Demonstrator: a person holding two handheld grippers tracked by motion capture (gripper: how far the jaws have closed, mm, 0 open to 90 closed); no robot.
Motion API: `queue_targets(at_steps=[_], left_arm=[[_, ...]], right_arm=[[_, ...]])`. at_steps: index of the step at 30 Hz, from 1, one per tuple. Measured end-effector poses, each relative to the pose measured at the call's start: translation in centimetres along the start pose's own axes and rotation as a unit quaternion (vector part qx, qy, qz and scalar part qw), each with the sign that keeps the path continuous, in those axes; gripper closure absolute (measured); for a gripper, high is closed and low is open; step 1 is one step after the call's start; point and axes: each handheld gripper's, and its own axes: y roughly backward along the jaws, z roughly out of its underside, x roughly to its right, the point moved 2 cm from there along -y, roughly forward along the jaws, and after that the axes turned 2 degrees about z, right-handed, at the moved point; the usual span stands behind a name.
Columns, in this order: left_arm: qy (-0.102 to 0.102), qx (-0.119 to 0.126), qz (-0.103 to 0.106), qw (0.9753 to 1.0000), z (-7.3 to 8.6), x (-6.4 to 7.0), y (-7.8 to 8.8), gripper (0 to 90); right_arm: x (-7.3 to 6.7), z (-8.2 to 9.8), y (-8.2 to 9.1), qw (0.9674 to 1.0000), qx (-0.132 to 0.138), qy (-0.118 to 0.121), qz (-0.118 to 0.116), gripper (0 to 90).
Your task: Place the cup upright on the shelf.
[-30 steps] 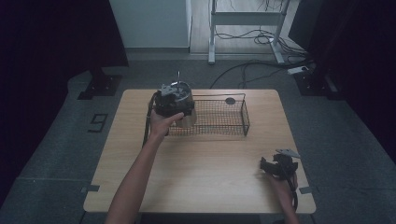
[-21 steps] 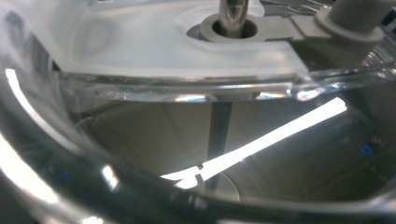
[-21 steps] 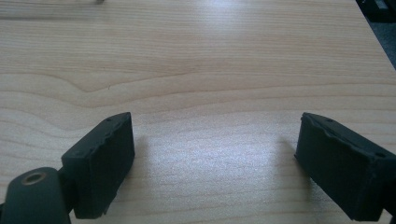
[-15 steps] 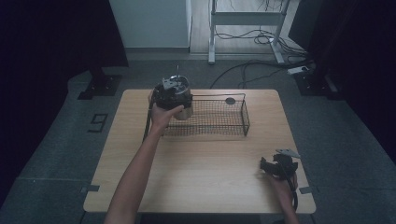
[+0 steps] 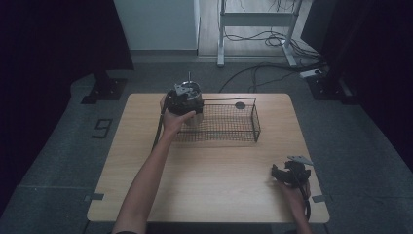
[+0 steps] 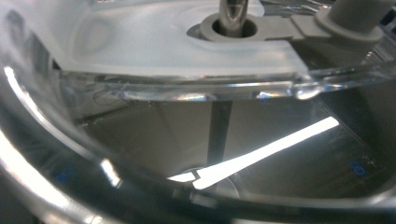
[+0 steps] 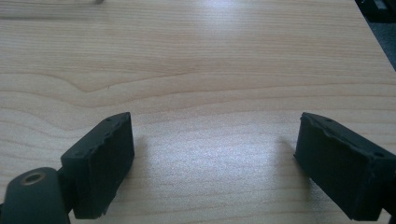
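High view: a wooden table (image 5: 204, 165) bearing a black wire basket (image 5: 253, 127) toward its 12 o'clock edge. The left gripper (image 5: 183, 97), held in the person's left hand (image 5: 175, 119), is at the basket's 9 o'clock end, over or just inside its rim. It is pressed against a clear plastic vessel (image 5: 191, 117), probably a jug or a blender-type bowl. Whether the vessel rests on the basket floor or hangs above it cannot be told. A dark round object (image 5: 240, 105) lies near the basket's far rim; its identity is unclear

Left gripper view: the transparent vessel wall (image 6: 140, 88) is seen at very close range, with a grey fitting and metal spindle (image 6: 232, 11) at 12 o'clock and a bright reflected streak (image 6: 261, 151) toward 5 o'clock. The jaws are hidden, so whether they are spread or pinching the vessel cannot be told

Right gripper view: the right gripper (image 7: 212, 158) rests low over bare wood grain at the table's 5 o'clock corner, its jaws spread wide with nothing between them. It is judged to be parked clear of the basket so that the left arm can work unhindered

No brand, label or legible writing is visible on any object
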Motion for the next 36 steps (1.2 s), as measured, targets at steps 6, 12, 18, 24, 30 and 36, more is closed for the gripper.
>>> queue_targets(at_steps=[6,12,18,24,30,36], left_arm=[[-0.001,-0.013,-0.002,0.9999,0.9,0.1,-1.0,4.1],[0.005,-0.026,-0.01,0.9996,2.0,-0.1,-1.9,4.1],[0.011,-0.038,-0.02,0.999,3.1,-0.4,-2.5,4.1],[0.013,-0.048,-0.023,0.9985,4.0,-0.4,-2.9,4.0],[0.015,-0.053,-0.026,0.9982,4.6,-0.5,-3.1,3.9],[0.009,-0.045,-0.022,0.9987,5.0,-0.5,-3.0,3.6]], right_arm=[[0.0,0.0,0.0,1.0,0.0,0.0,0.0,11.6],[0.0,0.0,0.0,1.0,0.0,0.0,0.0,11.6],[0.0,0.0,0.0,1.0,0.0,0.0,0.0,11.6],[0.0,0.0,0.0,1.0,0.0,0.0,0.0,11.6],[0.0,0.0,0.0,1.0,0.0,0.0,0.0,11.6],[0.0,0.0,0.0,1.0,-0.001,0.001,0.0,11.6]])
